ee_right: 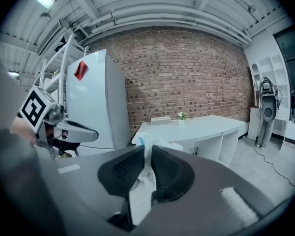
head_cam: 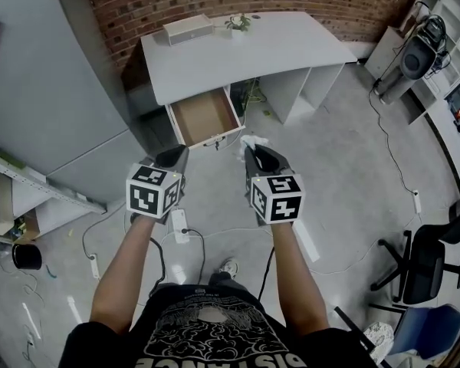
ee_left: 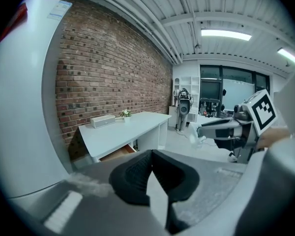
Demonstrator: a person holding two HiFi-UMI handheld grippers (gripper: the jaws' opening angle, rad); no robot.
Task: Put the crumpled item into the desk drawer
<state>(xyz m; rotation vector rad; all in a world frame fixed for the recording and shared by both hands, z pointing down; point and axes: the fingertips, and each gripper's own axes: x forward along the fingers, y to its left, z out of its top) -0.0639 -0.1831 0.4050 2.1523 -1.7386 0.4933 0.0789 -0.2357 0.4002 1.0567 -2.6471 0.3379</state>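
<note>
Fridge [head_cam: 54, 90] flank closes off the far left, well apart from the work. Next along is the left gripper [head_cam: 176, 154], its jaws together on nothing, with its tip near the front left corner of the drawer [head_cam: 204, 118]. That drawer stands open under the desk [head_cam: 253, 52] and looks bare inside. Its long axis runs away from the person. The desk top overhangs its back end, so the open room for a drop lies toward the front edge.

Right of it, the right gripper [head_cam: 249, 152] is clamped on the crumpled item [head_cam: 255, 139], a white scrap pinched between the pads with its bulk sticking out past the tips. The item hangs just short of the drawer's front right corner, so the drawer lies ahead and slightly left of it. The right arm is the one placed to finish, I judge, by going forward and a little leftward over the front edge before the jaws part. Floor [head_cam: 345, 175] further right gives free room.
</note>
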